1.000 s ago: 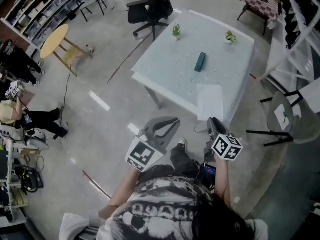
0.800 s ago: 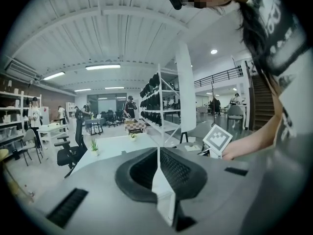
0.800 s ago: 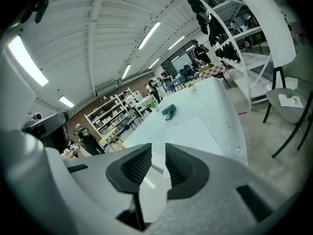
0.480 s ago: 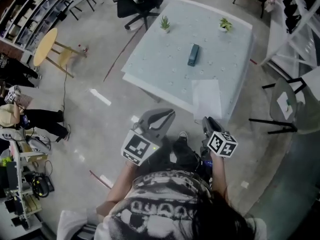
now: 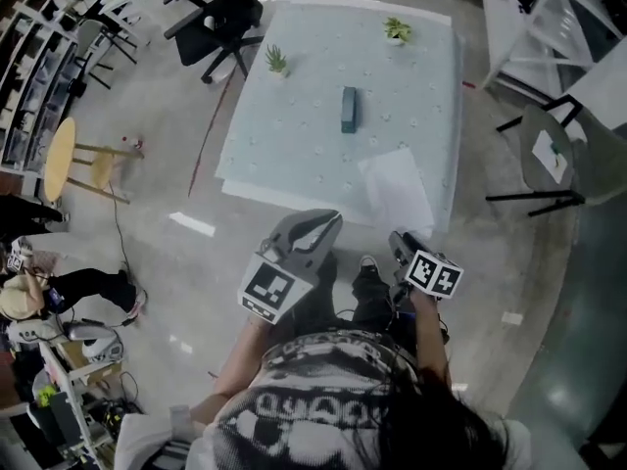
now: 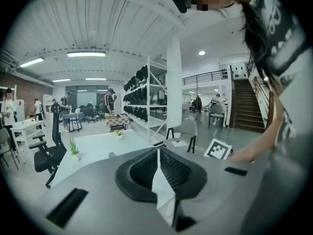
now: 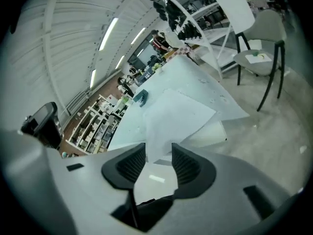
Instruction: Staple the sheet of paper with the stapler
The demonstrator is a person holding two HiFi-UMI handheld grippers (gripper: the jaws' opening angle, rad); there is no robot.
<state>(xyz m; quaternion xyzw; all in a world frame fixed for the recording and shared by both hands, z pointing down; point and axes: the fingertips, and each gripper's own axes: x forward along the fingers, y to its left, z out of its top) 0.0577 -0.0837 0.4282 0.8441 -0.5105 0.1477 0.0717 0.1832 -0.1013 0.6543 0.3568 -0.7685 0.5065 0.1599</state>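
Observation:
A dark teal stapler (image 5: 348, 109) (image 7: 140, 98) lies in the middle of the pale table (image 5: 284, 135). The white sheet of paper (image 5: 397, 192) (image 7: 176, 116) lies at the table's near right edge and hangs over it. Both grippers hang in front of the table, short of its near edge. My left gripper (image 5: 328, 219) (image 6: 157, 166) is shut with nothing in it. My right gripper (image 5: 396, 237) (image 7: 159, 161) points at the sheet; its jaws have just been opening, stand apart and hold nothing.
Two small potted plants (image 5: 276, 60) (image 5: 397, 29) stand at the table's far side. A black office chair (image 5: 220, 18) is behind the table, a grey chair (image 5: 563, 160) to its right, and a yellow stool (image 5: 64, 155) to the left. My legs are below the grippers.
The table has come nearer to both grippers, and its near edge now lies just beyond their tips. The view has swung, so the table sits more square on.

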